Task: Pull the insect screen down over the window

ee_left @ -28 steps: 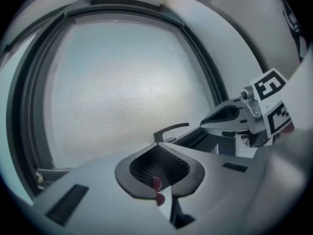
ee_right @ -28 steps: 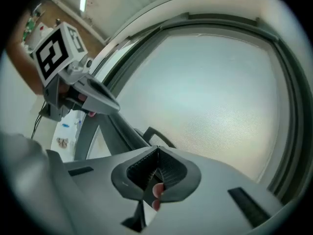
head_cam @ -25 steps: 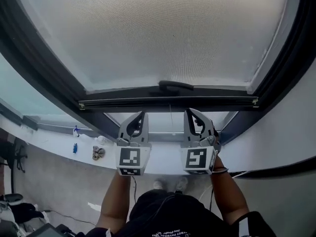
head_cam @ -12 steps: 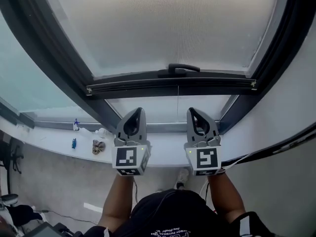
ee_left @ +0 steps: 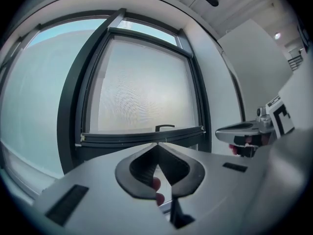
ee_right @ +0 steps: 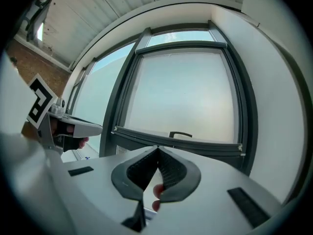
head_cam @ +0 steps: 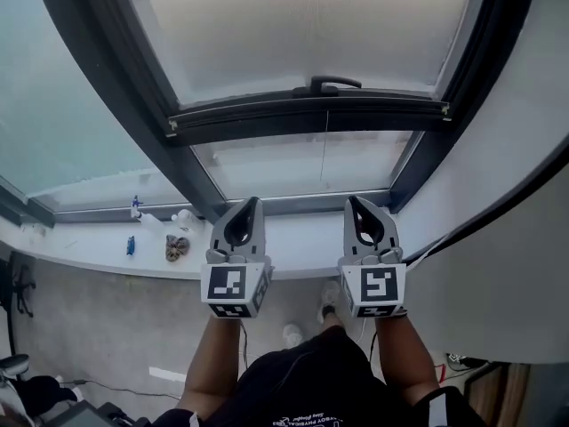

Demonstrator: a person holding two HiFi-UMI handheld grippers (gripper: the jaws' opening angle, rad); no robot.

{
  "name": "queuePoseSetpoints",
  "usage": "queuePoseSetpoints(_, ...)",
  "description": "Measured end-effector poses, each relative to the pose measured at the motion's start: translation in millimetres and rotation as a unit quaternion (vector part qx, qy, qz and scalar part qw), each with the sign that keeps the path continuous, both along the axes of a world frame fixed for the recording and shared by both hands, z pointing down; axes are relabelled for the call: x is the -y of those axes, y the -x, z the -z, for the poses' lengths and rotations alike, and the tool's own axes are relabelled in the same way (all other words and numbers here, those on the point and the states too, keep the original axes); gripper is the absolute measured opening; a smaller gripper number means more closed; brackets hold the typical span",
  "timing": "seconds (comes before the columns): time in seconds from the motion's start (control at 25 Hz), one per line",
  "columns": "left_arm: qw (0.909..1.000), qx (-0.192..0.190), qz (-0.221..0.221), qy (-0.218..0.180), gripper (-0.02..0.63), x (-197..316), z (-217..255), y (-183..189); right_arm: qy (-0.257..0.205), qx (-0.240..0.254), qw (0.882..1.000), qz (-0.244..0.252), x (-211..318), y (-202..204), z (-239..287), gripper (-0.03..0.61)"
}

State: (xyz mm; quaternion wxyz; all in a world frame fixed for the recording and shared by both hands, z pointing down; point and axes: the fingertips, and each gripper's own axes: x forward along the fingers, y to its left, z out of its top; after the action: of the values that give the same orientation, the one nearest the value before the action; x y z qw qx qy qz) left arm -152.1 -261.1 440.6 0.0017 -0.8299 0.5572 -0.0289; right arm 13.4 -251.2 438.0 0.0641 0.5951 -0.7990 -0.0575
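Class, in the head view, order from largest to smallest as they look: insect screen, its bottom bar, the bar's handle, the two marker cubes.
1. insect screen
2. bottom bar
3. left marker cube and right marker cube: alike, nearer the camera
4. handle

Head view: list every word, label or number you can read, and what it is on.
Shirt: nothing legible; any print sits at the frame's bottom edge, cut off.
Cubes on left gripper and right gripper: black-and-white marker squares, no letters.
Nothing else bears text.
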Motion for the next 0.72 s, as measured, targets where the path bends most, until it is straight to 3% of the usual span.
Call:
queuePoseSetpoints(0.24, 0.9998, 0.012, -0.010, 0.010, 0.002, -40.3, -12.1, -1.4, 0.041, 0.030, 0.998, -0.033, -36.3, -10.7, -19.9, 0.003)
queuePoseSetpoints(0.4, 1.0000, -0.004, -0.001, -0.001, 0.002, -60.4, -8.0, -1.3, 0.026, 0.024, 0.999, -0.016, -55.9, -6.0, -13.7, 0.003)
queuePoseSetpoints(0.72, 0.9999, 0.002, 0.014, -0.008, 0.002, -114.0, 0.4, -35.4, 0.006, 0.025, 1.000, 0.010, -109.3, -30.1, 0.9, 0.003)
